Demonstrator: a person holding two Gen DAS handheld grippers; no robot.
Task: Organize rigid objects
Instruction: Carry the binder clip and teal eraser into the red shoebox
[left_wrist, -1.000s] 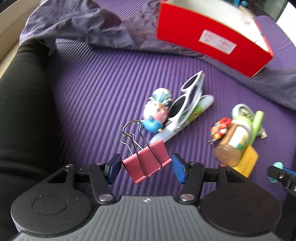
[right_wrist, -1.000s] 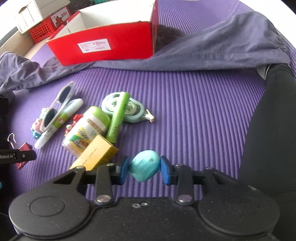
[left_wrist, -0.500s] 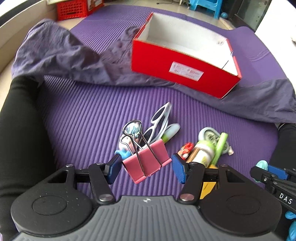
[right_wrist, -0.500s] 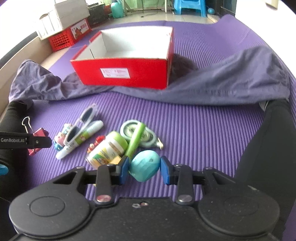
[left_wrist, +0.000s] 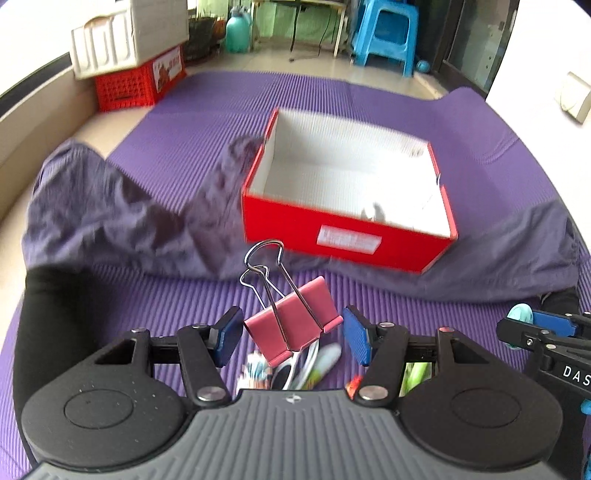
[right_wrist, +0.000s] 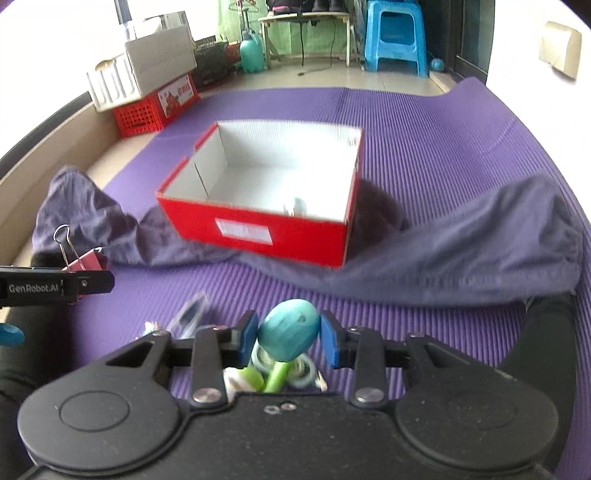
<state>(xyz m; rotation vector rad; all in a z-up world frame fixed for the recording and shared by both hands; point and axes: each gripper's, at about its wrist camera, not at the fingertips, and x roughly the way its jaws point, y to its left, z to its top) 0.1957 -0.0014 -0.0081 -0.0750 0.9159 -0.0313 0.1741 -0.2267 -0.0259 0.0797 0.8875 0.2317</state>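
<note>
pink binder clip clamped in left tongs, teal egg in right tongs

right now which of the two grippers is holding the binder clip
The left gripper: its blue pads clamp the pink binder clip. The right gripper holds a teal egg-shaped thing instead.

Each fisheye view looks forward and downward along its own tool, held above the ribbed purple foam mat. Both face the open red cardboard box with a white inside, at middle distance, on crumpled grey-purple cloth. The left view catches the right tool at its right edge; the right view catches the left tool at its left edge.
</note>
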